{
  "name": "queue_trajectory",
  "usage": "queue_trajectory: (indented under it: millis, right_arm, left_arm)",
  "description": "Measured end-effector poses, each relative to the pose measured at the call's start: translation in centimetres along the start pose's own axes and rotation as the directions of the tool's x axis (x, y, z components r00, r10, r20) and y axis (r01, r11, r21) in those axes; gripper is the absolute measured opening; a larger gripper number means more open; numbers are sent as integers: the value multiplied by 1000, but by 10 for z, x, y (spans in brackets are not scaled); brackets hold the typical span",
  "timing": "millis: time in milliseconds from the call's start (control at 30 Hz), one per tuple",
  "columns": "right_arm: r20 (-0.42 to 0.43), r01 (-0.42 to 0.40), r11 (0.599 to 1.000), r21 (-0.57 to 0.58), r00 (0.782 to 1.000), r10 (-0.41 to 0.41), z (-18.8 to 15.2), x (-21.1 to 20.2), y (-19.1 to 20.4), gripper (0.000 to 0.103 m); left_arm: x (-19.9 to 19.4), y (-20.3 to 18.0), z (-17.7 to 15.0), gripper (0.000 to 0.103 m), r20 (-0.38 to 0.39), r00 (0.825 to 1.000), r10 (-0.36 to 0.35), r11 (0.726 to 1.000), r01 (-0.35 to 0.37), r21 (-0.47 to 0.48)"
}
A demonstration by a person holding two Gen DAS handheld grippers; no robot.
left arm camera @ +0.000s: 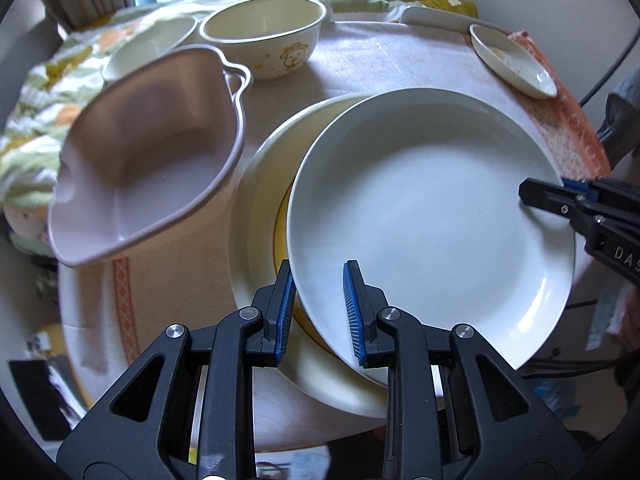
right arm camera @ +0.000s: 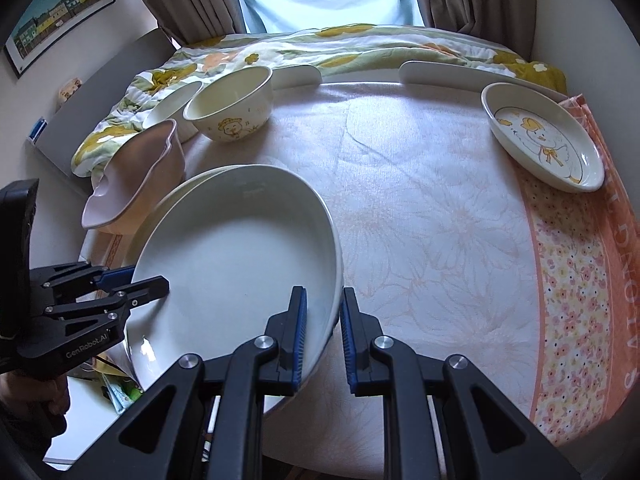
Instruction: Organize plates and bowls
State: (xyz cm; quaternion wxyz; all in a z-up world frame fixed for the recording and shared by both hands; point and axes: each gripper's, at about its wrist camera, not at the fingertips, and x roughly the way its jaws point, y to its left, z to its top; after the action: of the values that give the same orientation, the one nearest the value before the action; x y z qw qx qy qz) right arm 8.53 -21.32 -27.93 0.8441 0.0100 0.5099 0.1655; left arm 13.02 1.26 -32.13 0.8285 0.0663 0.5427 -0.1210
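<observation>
A large white plate (left arm camera: 424, 208) lies tilted on a cream plate with a yellow ring (left arm camera: 256, 208); it also shows in the right wrist view (right arm camera: 236, 256). My left gripper (left arm camera: 318, 310) straddles the white plate's near rim, its jaws apart with a gap to the rim. My right gripper (right arm camera: 324, 336) straddles the opposite rim, jaws close around it; it shows in the left wrist view (left arm camera: 544, 196). A pink bowl (left arm camera: 152, 152), a cream duck bowl (left arm camera: 264, 36) and a small white bowl (left arm camera: 148, 52) stand to the left. A duck dish (right arm camera: 544, 136) sits at the far right.
The round table (right arm camera: 420, 220) has a pale floral cloth with an orange flowered border (right arm camera: 580, 300). A flowered blanket (right arm camera: 320, 48) lies behind it, with curtains and a window beyond. Two white flat pieces (right arm camera: 440, 72) lie at the table's far edge.
</observation>
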Motion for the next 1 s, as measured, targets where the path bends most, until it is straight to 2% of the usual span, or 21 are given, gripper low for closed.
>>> queue_trajectory:
  millis: [133, 300, 433, 667, 1000]
  right_arm:
    - [12, 30, 999, -23, 1000, -29, -1, 0, 5, 15]
    - [16, 56, 997, -48, 998, -56, 0, 1, 11, 15]
    - [22, 75, 995, -64, 997, -74, 1, 2, 15, 15]
    - [30, 97, 991, -93, 995, -94, 4, 0, 19, 15]
    - [31, 143, 981, -134, 990, -140, 7, 5, 25, 15]
  left_arm:
    - [-3, -8, 0, 22, 9, 997, 79, 995, -79, 59]
    - [-5, -10, -1, 22, 22, 990, 137, 986, -139, 90]
    - [-5, -10, -1, 22, 25, 988, 150, 983, -152, 103]
    - [-6, -19, 1, 22, 47, 974, 220, 962, -225, 157]
    - [-6, -22, 1, 22, 53, 971, 235, 953, -241, 183]
